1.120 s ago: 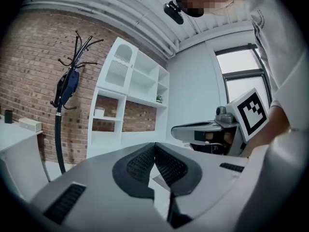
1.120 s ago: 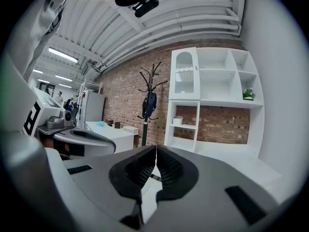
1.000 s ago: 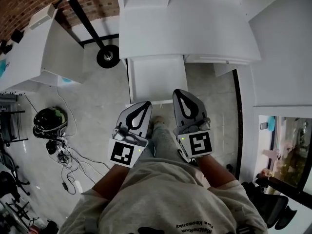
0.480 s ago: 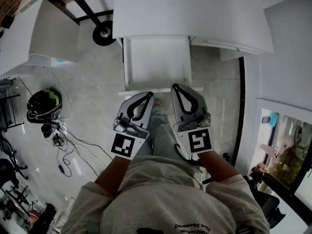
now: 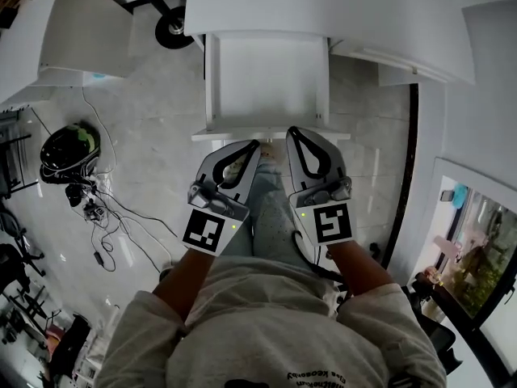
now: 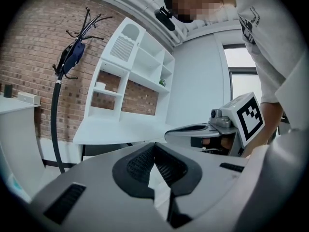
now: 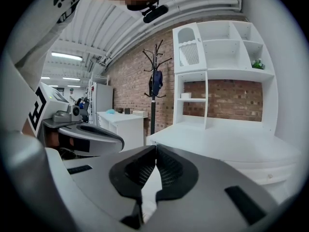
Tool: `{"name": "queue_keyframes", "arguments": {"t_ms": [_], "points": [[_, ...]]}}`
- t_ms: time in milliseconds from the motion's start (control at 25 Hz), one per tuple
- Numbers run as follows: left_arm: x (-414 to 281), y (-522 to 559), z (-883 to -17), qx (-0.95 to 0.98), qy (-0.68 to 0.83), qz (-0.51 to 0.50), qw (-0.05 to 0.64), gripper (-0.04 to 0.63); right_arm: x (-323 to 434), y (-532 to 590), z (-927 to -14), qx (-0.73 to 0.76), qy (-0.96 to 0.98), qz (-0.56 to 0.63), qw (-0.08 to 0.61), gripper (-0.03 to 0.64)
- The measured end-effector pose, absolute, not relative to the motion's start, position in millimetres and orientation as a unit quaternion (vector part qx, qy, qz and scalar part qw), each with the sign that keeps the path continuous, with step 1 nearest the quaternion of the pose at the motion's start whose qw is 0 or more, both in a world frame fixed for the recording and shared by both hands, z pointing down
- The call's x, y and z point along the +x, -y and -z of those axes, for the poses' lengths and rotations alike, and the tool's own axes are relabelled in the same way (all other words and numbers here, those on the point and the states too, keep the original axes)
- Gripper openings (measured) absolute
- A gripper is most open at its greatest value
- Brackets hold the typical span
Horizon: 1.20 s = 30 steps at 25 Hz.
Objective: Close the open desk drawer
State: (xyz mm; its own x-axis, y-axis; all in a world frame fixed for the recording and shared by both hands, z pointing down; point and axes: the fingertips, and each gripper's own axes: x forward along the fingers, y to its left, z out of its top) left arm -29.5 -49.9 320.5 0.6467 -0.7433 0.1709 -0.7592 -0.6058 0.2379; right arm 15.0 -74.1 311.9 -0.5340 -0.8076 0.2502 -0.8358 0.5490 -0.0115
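Observation:
In the head view the white desk has its drawer pulled out toward me, showing a bare white inside. Its front panel lies just beyond my gripper tips. My left gripper and right gripper sit side by side above my legs, tips at the drawer's front edge; whether they touch it I cannot tell. Both are shut with nothing between the pads. The left gripper faces the desk top, and the right gripper faces the desk and its shelf unit.
On the floor to the left lie a dark helmet and tangled cables. A coat stand's round base stands beside the desk. A second white desk is at the far left, and a dark-framed window is on the right.
Both grippers have sunk together, side by side, with jaws shut throughout. The head view has shifted, so the open drawer now looms larger and higher in the picture.

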Motion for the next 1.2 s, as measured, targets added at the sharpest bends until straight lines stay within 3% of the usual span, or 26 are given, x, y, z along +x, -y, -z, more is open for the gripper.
{"name": "queue_keyframes", "arguments": {"t_ms": [560,840,1200], "points": [[-38.3,48.1,-384.3,0.891,0.415,-0.044,0.180,0.018,5.1,52.7,-395.8,0.454,0.875,-0.102,0.131,0.032],[-44.9,43.0,-414.4,0.890,0.409,-0.052,0.193,0.018,-1.8,32.7,-457.5,0.405,0.885,-0.085,0.215,0.032],[-40.5,33.7,-446.1,0.892,0.398,-0.067,0.203,0.018,4.6,32.9,-502.4,0.429,0.863,-0.121,0.235,0.032]]}}
